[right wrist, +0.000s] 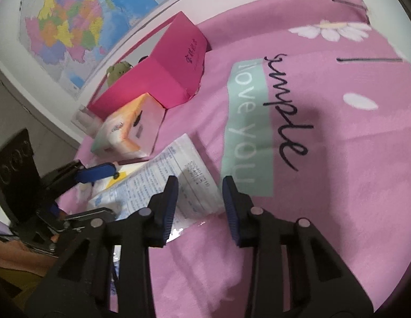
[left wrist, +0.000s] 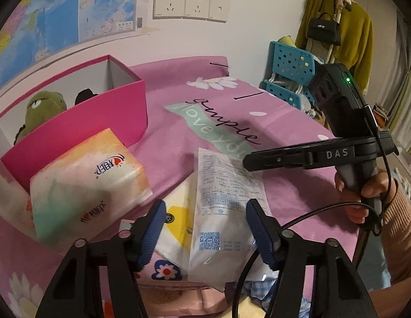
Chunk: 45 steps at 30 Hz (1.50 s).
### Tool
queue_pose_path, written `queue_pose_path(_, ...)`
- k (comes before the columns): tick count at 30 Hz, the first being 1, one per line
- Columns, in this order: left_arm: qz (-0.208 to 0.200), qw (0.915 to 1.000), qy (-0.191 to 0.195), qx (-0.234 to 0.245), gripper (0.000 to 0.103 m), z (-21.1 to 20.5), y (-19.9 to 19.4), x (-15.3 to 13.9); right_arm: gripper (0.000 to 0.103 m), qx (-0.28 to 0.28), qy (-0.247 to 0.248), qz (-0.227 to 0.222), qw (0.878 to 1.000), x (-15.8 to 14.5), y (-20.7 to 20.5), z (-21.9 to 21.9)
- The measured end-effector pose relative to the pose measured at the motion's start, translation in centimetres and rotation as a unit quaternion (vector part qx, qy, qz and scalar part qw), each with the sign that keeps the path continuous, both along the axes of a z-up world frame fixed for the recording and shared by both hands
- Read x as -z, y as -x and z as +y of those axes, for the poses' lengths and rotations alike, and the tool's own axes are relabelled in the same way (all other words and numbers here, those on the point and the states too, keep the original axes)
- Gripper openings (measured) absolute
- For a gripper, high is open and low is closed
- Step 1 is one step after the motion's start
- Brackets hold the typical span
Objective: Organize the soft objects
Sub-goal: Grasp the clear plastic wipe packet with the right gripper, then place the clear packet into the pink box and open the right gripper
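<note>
Two soft toys already sit in the pink box [left wrist: 99, 122] at the left of my left wrist view: a green plush frog [left wrist: 44, 111] and something black beside it that I cannot make out. I judge the sorting partly done.

Outside the box, a pastel tissue pack [left wrist: 89, 182] leans against its front wall, with another pale pack at the left edge behind it. In the lower middle lies a white printed plastic packet [left wrist: 224, 212] on top of a white pack with yellow marks [left wrist: 176, 220]. All of these, I judge, are left to go in.

My left gripper [left wrist: 205, 228] stands partly open, blue pads on either side of the white packet and pressing on nothing. My right gripper [right wrist: 197, 204], seen in the right wrist view, is also partly open; the far corner of that packet lies between its fingers, and I cannot see the pads pinching it.

Everything rests on a pink bedsheet [left wrist: 285, 122] printed with daisies and lettering. A map [left wrist: 59, 13] hangs at the upper left, wall sockets [left wrist: 191, 5] top centre, blue perforated baskets [left wrist: 290, 66] and a mustard sweater with a black handbag [left wrist: 324, 29] at the upper right.
</note>
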State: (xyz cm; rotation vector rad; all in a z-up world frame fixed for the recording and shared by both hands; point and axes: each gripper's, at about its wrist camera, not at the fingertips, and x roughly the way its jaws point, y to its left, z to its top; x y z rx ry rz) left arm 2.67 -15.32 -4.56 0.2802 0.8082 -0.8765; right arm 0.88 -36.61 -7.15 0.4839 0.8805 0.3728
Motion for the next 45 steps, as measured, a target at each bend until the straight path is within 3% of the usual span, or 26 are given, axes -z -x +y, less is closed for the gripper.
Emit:
queue_pose_path(2,-0.003,1.0,0.001,-0.004,0.052,0.2,-0.1,-0.1,0.041,0.006,-0.014,-0.001,1.0,0.2,0.3,-0.2)
queue_pose_path(4,-0.014,0.9998,-0.006,-0.012,0.047,0.6,0.0,-0.1,0.066,0.007,-0.037,0.002,0.999,0.5,0.5,-0.2)
queue_pose_path(8,-0.025,0.9994,-0.009,-0.022,0.046,1.3,0.0,-0.3,0.067,0.023,-0.065,0.009,0.998,0.7,1.9,-0.4)
queue_pose_path(12,-0.01,0.9997,0.003,-0.02,0.046,2.1,-0.6,-0.2,0.067,0.02,-0.105,0.024,0.994,1.0,3.6,0.0)
queue_pose_path(18,-0.005,0.9997,0.004,-0.023,0.046,2.1,-0.9,-0.2,0.067,-0.013,-0.107,0.032,0.994,1.0,2.7,3.7)
queue_pose_path(20,-0.001,0.9997,0.003,-0.024,0.046,2.2,-1.0,-0.2,0.056,-0.007,-0.096,0.03,0.995,0.9,2.4,4.2)
queue_pose_path(22,0.012,0.9997,0.013,-0.016,0.046,2.4,-1.0,-0.4,0.036,0.0,-0.114,0.028,0.993,0.9,2.3,3.8)
queue_pose_path(25,0.017,0.9995,0.024,-0.01,0.05,2.5,-0.9,-0.9,0.022,0.016,-0.103,0.004,0.995,-0.1,2.9,3.1)
queue_pose_path(29,0.045,0.9983,0.038,0.0,0.053,2.6,-1.5,-1.1,0.015,0.008,-0.093,-0.033,0.995,-2.3,3.1,3.1)
queue_pose_path(34,0.056,0.9948,0.084,0.013,0.053,3.2,-2.2,-3.0,0.014,-0.01,-0.076,-0.081,0.994,-5.3,2.4,3.8)
queue_pose_path(45,-0.043,0.994,0.097,-0.027,0.053,2.9,-7.0,-10.3,0.013,-0.053,-0.047,-0.172,0.983,-12.5,-4.1,6.3)
